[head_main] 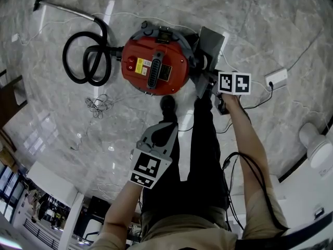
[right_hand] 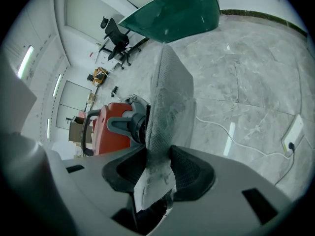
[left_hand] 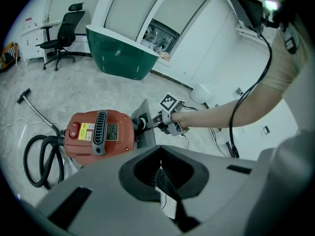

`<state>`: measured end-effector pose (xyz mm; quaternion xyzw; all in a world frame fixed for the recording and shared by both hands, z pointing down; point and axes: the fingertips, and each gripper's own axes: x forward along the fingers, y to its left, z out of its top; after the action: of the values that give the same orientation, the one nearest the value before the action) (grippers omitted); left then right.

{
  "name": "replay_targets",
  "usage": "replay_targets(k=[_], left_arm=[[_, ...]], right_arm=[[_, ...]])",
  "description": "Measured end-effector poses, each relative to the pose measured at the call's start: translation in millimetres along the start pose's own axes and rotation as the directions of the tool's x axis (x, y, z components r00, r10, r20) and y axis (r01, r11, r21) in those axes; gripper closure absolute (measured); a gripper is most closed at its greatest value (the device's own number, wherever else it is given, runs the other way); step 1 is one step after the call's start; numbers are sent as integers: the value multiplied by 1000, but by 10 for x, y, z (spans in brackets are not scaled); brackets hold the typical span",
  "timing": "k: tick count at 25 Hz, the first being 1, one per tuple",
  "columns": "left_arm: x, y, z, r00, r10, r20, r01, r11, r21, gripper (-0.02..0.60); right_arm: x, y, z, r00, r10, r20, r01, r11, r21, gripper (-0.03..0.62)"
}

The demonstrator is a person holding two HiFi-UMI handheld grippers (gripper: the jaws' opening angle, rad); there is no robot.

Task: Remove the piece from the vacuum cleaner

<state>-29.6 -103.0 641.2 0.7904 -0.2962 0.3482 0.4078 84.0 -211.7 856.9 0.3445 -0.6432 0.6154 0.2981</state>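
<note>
Right gripper view shows the grey bag piece [right_hand: 170,97] pinched in my right claw [right_hand: 158,156], its mesh cloth creasing between the pads. It stands at the right side of the red vacuum cleaner [right_hand: 102,140], fixed on its port. I judge it light, soft and floppy, so the stiffer collar by the port is the better hold. My left claw [left_hand: 160,173] is clenched on nothing, nearer me, above the floor [head_main: 260,25].

A red vacuum cleaner [head_main: 154,66] is stood on the grey marble floor [head_main: 260,30], with its black hose [head_main: 86,59] coiled just beside it. A tangled cord [head_main: 99,104] and a white power strip [head_main: 276,78] are laid well apart.
</note>
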Motion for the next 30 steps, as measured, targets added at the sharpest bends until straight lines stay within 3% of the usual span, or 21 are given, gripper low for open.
replay_targets(k=[7, 9, 11, 12, 15, 18, 22, 24, 26, 30], left_arm=[[-16, -23, -19, 1000, 0, 3, 0, 1000, -2, 578], [-20, -23, -37, 1000, 2, 4, -2, 1000, -2, 578], [-15, -27, -57, 1000, 2, 3, -2, 1000, -1, 578], [-10, -36, -64, 1000, 0, 4, 0, 1000, 0, 578], [4, -76, -72, 1000, -5, 8, 5, 1000, 1, 578], [16, -90, -95, 1000, -6, 6, 6, 1000, 0, 578], [26, -103, -87, 1000, -7, 8, 7, 1000, -1, 578], [30, -103, -71, 1000, -6, 11, 6, 1000, 0, 578], [35, -104, -57, 1000, -6, 14, 6, 1000, -1, 578], [52, -119, -60, 1000, -6, 15, 6, 1000, -2, 578]], right_arm=[[-27, 5, -2, 996, -88, 0, 88, 988, -126, 449], [-43, 13, -18, 985, -174, 10, 171, 950, -263, 453], [-29, 17, -73, 972, -232, 39, 230, 899, -372, 526], [-19, 17, -95, 972, -227, 54, 231, 903, -361, 561], [-43, 14, -78, 979, -189, 77, 202, 952, -232, 568], [-35, 20, -70, 984, -163, 78, 176, 963, -204, 569], [-28, -6, -85, 993, -88, 75, 95, 991, -95, 568], [-25, -6, -84, 996, -27, 86, 26, 1000, 13, 568], [-29, -5, -85, 994, 39, 98, -52, 989, 136, 568], [-34, 7, -76, 985, 144, 91, -165, 934, 317, 565]])
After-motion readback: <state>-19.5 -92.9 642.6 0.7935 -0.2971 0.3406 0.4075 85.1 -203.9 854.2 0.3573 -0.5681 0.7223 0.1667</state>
